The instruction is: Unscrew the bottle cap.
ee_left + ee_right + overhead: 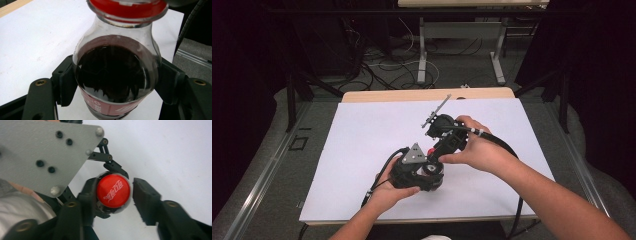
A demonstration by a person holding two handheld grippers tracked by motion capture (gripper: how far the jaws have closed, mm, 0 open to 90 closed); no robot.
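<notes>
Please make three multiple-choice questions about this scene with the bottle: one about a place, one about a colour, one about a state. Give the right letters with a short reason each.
1. Where do the left tool's jaws press the bottle?
A. On its cap
B. On its two sides
C. Under its base

2. What colour is the cap?
A. Red
B. Blue
C. White

3. How does the right tool stand at the cap?
A. Shut tight on it
B. Open, one jaw apart from it
C. Far from it, over bare table

Answers: 1 B, the left gripper view shows a black jaw against each side of the glass body. 2 A, the right gripper view shows a red top with white script. 3 B, the right gripper view shows a white gap between the cap and one jaw.
</notes>
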